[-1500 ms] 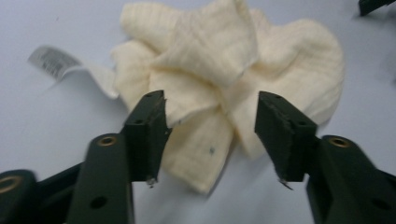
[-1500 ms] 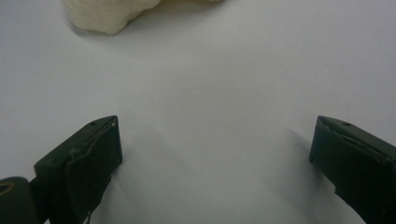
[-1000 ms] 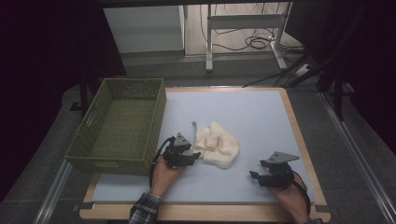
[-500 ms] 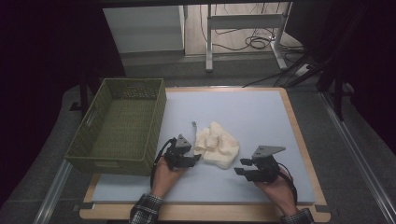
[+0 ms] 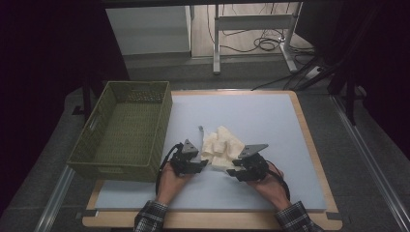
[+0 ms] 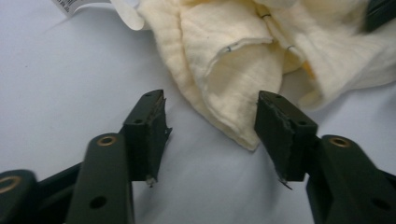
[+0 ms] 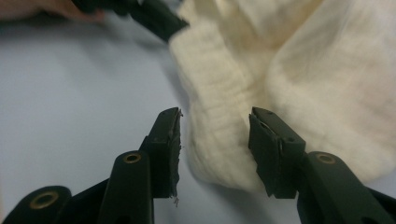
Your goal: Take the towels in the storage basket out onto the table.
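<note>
A crumpled cream cloth (image 5: 221, 145) lies on the blue mat (image 5: 251, 116), with a white label (image 5: 200, 129) at its far left edge. My left gripper (image 5: 204, 163) is at the cloth's near left side. In the left gripper view its jaws (image 6: 210, 102) stand apart around a corner of the cloth (image 6: 233, 70); they have just been closing and the pads do not press it. My right gripper (image 5: 233, 170) is at the cloth's near right side. Its jaws (image 7: 215, 116) straddle a thick fold (image 7: 224, 93) and have also just been closing, with no pinch to be seen.
A green woven basket (image 5: 96, 125) stands at the mat's left edge, close to my left hand. The mat sits on a wooden board (image 5: 309, 145). Table legs and cables are on the floor beyond the far edge.
My right gripper has moved left across the mat, from the near right up to the cloth. The left gripper and the cloth have stayed in place.
</note>
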